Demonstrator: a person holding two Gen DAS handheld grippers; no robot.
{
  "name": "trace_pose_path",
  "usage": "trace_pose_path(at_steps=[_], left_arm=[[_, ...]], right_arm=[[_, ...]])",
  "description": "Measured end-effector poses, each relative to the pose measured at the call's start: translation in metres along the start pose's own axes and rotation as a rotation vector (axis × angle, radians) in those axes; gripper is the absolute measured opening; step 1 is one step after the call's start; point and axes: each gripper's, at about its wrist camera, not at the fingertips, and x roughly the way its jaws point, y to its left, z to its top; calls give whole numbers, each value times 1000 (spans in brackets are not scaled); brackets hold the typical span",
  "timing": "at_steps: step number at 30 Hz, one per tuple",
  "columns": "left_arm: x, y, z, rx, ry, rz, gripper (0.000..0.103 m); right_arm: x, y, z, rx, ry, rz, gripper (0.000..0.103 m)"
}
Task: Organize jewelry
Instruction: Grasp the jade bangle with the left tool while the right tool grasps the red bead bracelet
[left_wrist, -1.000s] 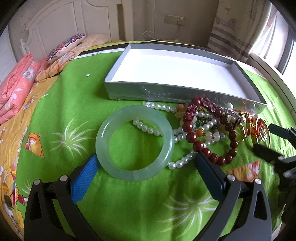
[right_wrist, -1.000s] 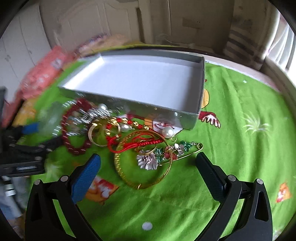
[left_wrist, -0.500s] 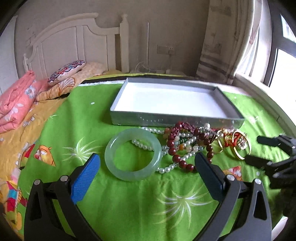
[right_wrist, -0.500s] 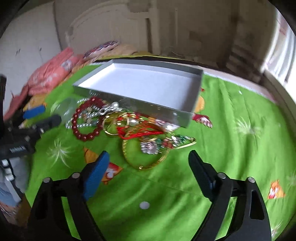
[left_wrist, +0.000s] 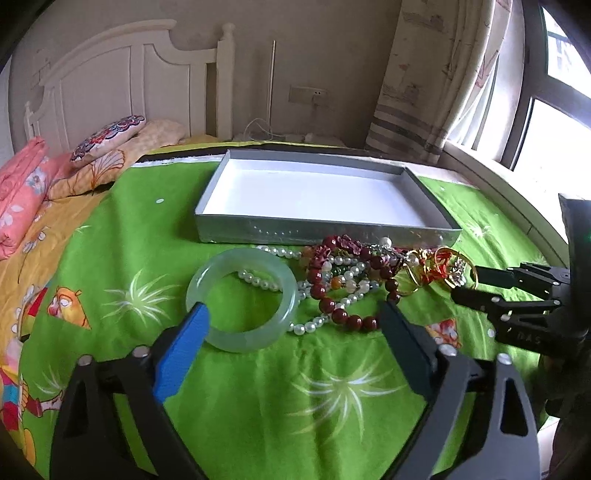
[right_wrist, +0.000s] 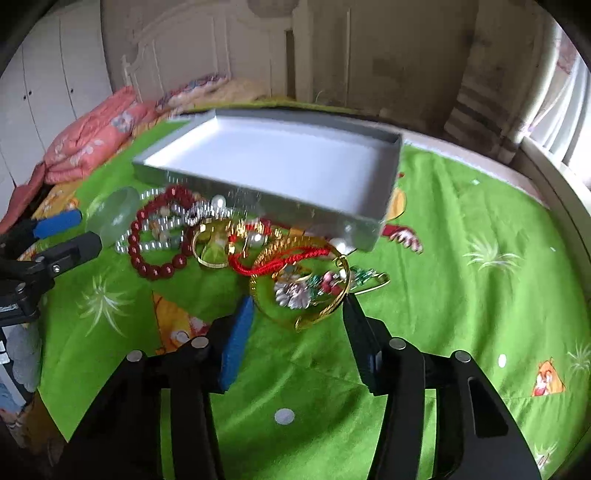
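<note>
A pile of jewelry lies on the green bedspread in front of a shallow grey box (left_wrist: 325, 232) with a white floor. A pale green jade bangle (left_wrist: 242, 297), a pearl strand (left_wrist: 258, 282) and a dark red bead bracelet (left_wrist: 347, 317) lie at the left. My left gripper (left_wrist: 291, 321) is open, its blue finger against the bangle's near rim. In the right wrist view the gold bangle (right_wrist: 306, 317), flower brooch (right_wrist: 295, 293) and red cord (right_wrist: 280, 260) lie between my right gripper's (right_wrist: 299, 314) open fingers. The box (right_wrist: 258, 192) lies behind.
Pink folded bedding (left_wrist: 18, 192) and patterned pillows (left_wrist: 107, 140) lie at the left by the white headboard. A curtain and window sill (left_wrist: 498, 177) run along the right. The right gripper (left_wrist: 461, 282) shows at the right of the left wrist view.
Both grippers pulled back and up, then came forward again. The right gripper's fingers have narrowed around the gold bangle. The left blue finger now touches the jade bangle.
</note>
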Motion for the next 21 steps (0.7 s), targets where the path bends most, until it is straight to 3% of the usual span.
trace_pose_path(at_steps=[2, 9, 13, 15, 17, 21], left_arm=[[-6, 8, -1, -29, -11, -21, 88], [-8, 25, 0, -2, 45, 89, 88], [2, 19, 11, 58, 76, 90, 77], [12, 7, 13, 136, 109, 98, 67], [23, -4, 11, 196, 144, 107, 43], [36, -11, 8, 224, 168, 87, 28]], right_arm=[[-5, -6, -2, 31, -20, 15, 27], [-12, -14, -1, 71, -70, 66, 27], [-12, -22, -3, 115, -72, 112, 27], [-13, -26, -4, 135, -76, 128, 27], [-15, -26, -5, 135, -90, 130, 27], [-28, -22, -7, 131, -143, 144, 27]])
